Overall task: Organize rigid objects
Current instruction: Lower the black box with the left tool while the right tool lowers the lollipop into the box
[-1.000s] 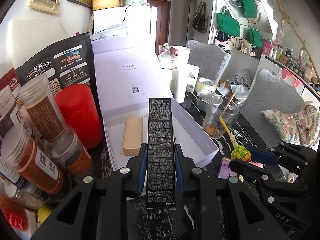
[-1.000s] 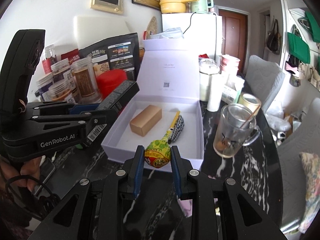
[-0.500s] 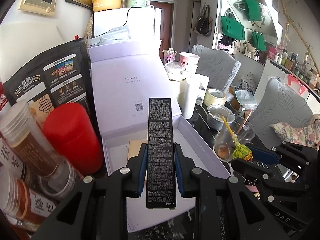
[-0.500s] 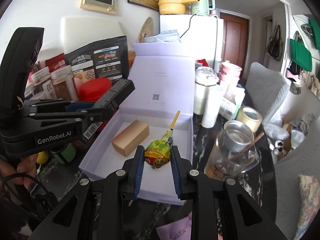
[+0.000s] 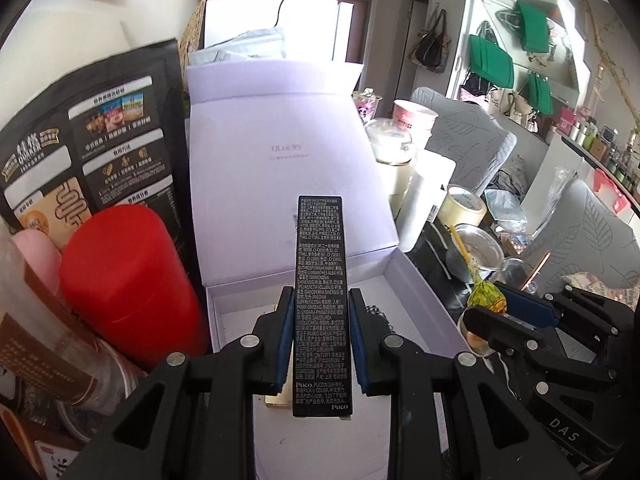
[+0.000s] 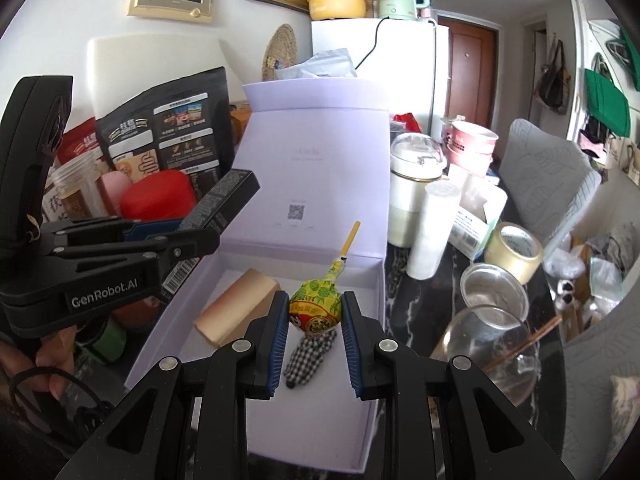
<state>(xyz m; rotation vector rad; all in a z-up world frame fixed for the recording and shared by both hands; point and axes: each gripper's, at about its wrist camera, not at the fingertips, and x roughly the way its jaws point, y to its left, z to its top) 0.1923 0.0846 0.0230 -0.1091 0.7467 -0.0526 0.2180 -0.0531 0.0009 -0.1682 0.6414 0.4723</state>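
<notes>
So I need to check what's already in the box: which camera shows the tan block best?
The right wrist view: the tan block lies unobstructed in the lavender box. In the left wrist view the black carton hides all but a corner.

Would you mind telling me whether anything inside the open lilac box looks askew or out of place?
Nothing looks spilled or damaged. In the lilac box, the tan block lies slanted to the walls, and a checkered item lies loose beside it. The lollipop and black carton are still held in the grippers above it.
</notes>
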